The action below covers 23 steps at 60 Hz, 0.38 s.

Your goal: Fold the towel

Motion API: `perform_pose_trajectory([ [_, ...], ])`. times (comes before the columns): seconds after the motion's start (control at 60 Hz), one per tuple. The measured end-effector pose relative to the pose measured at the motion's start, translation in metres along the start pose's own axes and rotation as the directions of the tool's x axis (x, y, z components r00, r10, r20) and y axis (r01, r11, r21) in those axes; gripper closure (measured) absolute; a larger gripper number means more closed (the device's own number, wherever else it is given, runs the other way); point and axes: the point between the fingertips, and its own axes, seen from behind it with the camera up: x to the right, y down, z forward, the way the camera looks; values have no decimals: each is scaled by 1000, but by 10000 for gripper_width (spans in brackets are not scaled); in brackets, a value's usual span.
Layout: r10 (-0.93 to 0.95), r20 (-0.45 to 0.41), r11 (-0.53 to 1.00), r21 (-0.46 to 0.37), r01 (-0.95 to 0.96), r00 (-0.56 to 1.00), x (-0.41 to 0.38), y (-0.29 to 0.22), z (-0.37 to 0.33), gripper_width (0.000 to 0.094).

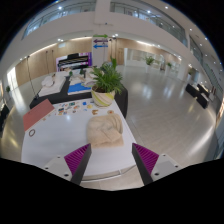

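Observation:
A beige towel (103, 128) lies crumpled on the white table (60, 140), just ahead of my fingers and a little beyond them. My gripper (111, 160) hovers above the table's near edge with its jaws spread wide and nothing between them. The purple pads (78, 155) show on the inner faces of both fingers.
A potted green plant (105, 82) stands at the far end of the table behind the towel. A pink flat item (38, 114) and a small dark object (30, 133) lie at the table's left side. Blue and white items (78, 88) lie further back. Open glossy floor lies to the right.

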Motion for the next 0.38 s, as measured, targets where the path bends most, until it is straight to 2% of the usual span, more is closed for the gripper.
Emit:
perform_pose_trajectory([
  [0.167,23,5,1000,-14,-23,1000,-11,23,-47,85],
  [0.283,15,44,1000,-12,-14,999,-22,24,-51,82],
  [0.383,0,31,1000,5,-1,1000,-20,23,-52,83],
])
